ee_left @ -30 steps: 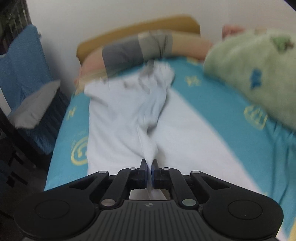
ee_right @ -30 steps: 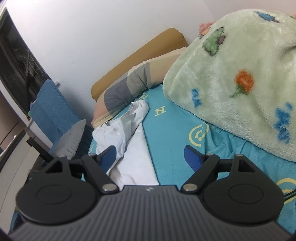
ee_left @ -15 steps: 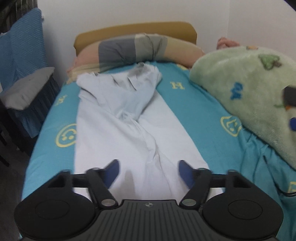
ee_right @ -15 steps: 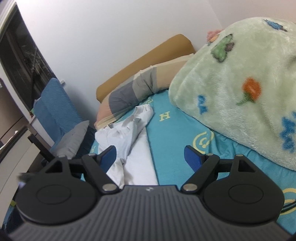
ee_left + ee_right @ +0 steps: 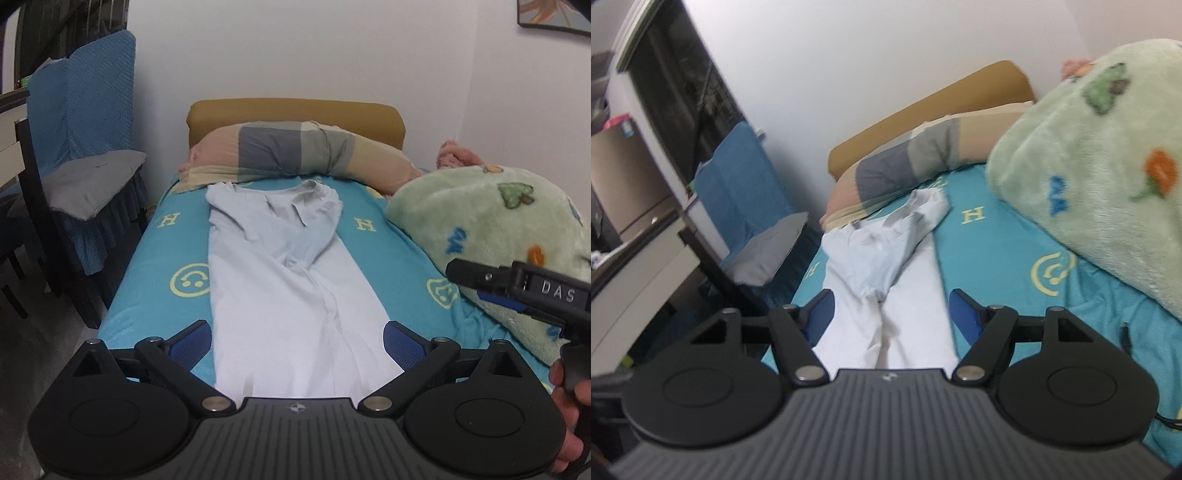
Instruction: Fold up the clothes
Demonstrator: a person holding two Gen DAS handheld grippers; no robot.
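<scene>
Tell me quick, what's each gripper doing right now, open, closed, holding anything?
Left gripper: open, holding nothing, above the white garment.
Right gripper: open, holding nothing.

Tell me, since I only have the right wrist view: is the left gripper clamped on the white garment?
Observer: No. The left gripper is open, with the near end of the white garment showing between its fingers.
Operator: Does the left camera see my right gripper?
Observer: Yes. The right gripper shows side-on in front of the green blanket, with a hand on its grip.
Operator: What lies on the sheet left of the garment?
Observer: A yellow smiley print on the teal sheet.
</scene>
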